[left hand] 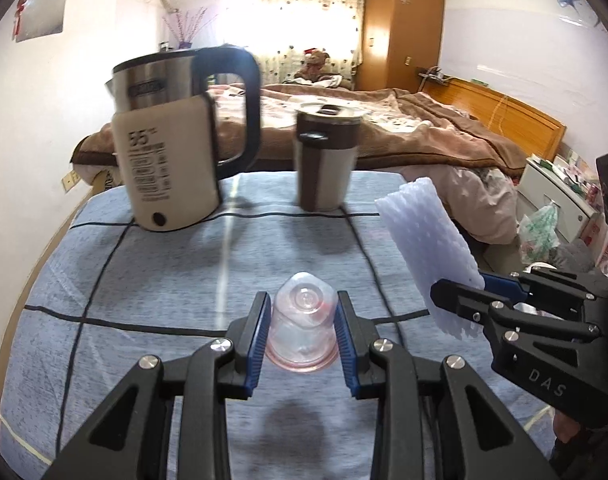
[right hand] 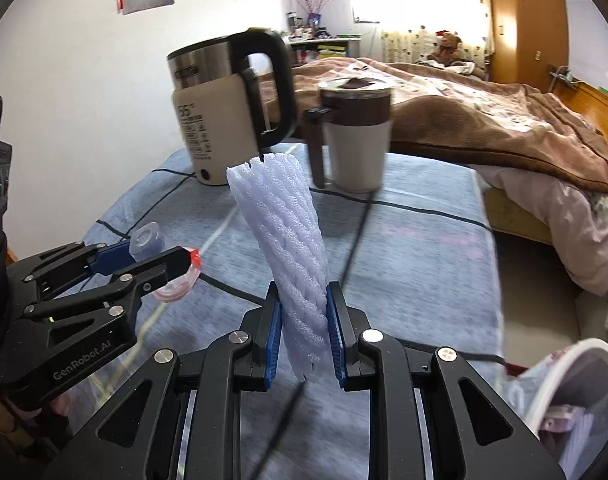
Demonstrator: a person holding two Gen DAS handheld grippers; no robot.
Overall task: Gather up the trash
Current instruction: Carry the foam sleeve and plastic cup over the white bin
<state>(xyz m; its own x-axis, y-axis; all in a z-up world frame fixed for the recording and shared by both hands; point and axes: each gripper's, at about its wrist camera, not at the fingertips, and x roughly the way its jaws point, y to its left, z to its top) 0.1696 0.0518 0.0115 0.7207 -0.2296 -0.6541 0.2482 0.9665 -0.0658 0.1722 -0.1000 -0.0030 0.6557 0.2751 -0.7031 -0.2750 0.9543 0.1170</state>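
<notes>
My left gripper (left hand: pixel 304 312) is shut on a clear plastic cup (left hand: pixel 302 330) with a pink rim, held upside down above the blue checked tablecloth (left hand: pixel 163 280). The same cup shows in the right wrist view (right hand: pixel 159 256) between the left gripper's fingers (right hand: pixel 171 268). My right gripper (right hand: pixel 304 304) is shut on a white foam fruit net (right hand: pixel 283 248) that stands upright. In the left wrist view the foam net (left hand: pixel 428 240) sticks up from the right gripper (left hand: pixel 460 296) at the right.
An electric kettle (left hand: pixel 171 136) and a brown-and-white lidded mug (left hand: pixel 326 156) stand at the table's far side. A bed (left hand: pixel 404 128) lies beyond. A white-rimmed bin (right hand: pixel 576 400) with trash sits low at the right. Bags and boxes (left hand: pixel 544 232) crowd the floor.
</notes>
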